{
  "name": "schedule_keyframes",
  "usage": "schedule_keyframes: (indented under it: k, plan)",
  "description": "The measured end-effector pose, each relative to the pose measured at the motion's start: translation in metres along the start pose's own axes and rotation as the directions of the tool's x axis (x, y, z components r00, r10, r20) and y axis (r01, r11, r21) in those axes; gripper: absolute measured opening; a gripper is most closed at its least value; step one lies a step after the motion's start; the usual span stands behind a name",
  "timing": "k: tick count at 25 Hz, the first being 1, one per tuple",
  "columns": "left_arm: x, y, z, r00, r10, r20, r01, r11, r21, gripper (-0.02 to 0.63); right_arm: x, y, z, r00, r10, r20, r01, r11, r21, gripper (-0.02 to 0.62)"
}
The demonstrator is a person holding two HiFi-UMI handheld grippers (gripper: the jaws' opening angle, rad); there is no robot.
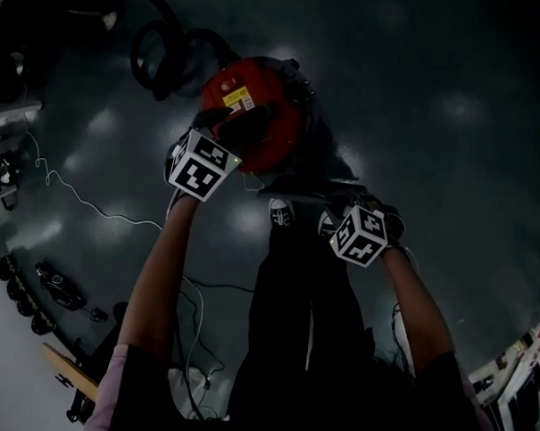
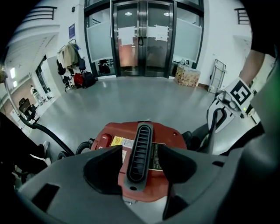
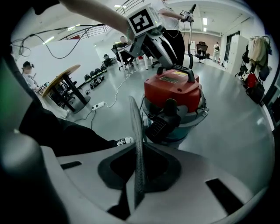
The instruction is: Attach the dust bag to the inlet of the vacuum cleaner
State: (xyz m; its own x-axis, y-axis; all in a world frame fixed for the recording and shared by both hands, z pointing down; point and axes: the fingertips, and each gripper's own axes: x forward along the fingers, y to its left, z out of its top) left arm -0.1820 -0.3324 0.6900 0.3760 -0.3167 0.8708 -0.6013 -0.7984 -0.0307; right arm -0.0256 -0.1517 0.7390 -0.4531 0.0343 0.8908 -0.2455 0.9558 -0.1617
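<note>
A red-lidded vacuum cleaner (image 1: 257, 111) stands on the dark floor in front of the person's feet. My left gripper (image 1: 243, 121) hangs over its lid, open. In the left gripper view the lid's black ribbed handle (image 2: 140, 151) lies between the two jaws of the left gripper (image 2: 139, 161), with a gap on each side. My right gripper (image 3: 138, 175) is shut on a thin grey dust bag (image 3: 134, 131), seen edge-on and standing up from the jaws. It is held short of the vacuum cleaner (image 3: 175, 87), whose drum carries a black fitting (image 3: 169, 111) on this side.
A black hose (image 1: 161, 58) coils behind the vacuum cleaner. White cables (image 1: 83, 202) run over the floor at the left, and a power strip (image 3: 98, 106) lies near a round table (image 3: 61, 78). The person's shoes (image 1: 282, 212) stand just short of the drum. Glass doors (image 2: 144, 35) close the far wall.
</note>
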Motion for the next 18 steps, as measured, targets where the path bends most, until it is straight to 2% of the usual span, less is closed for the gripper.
schedule_keyframes:
  k: [4,6,7,12,14,16,18]
  plan:
    - [0.024,0.003,-0.010,0.998,-0.034,-0.055,0.037,0.997,0.064,0.234,0.015,-0.010,-0.004,1.000,0.011,-0.024,-0.012,1.000,-0.025,0.041]
    - [0.030,0.001,-0.016,0.995,-0.056,-0.082,0.064,0.993,0.102,0.160,0.022,-0.013,-0.006,1.000,0.005,-0.031,-0.006,0.999,-0.052,0.041]
    - [0.033,0.000,-0.018,0.994,-0.067,-0.085,0.077,0.990,0.116,0.153,0.024,-0.014,-0.007,0.999,-0.005,-0.032,0.003,0.998,-0.064,0.041]
    - [0.042,-0.004,-0.012,0.990,-0.112,-0.081,0.121,0.986,0.114,0.143,0.026,-0.032,-0.006,0.998,-0.063,-0.031,0.060,0.995,-0.077,0.043]
    - [0.044,-0.005,-0.012,0.987,-0.133,-0.092,0.143,0.984,0.104,0.138,0.028,-0.040,-0.007,0.998,-0.046,-0.034,0.045,0.999,-0.024,0.045]
    - [0.046,-0.005,-0.012,0.985,-0.143,-0.093,0.152,0.983,0.102,0.137,0.032,-0.045,-0.008,1.000,-0.015,-0.023,0.017,0.996,0.085,0.052]
    - [0.046,-0.005,-0.014,0.985,-0.144,-0.093,0.153,0.983,0.106,0.137,0.037,-0.046,-0.009,1.000,0.012,0.006,-0.013,0.978,0.209,0.060]
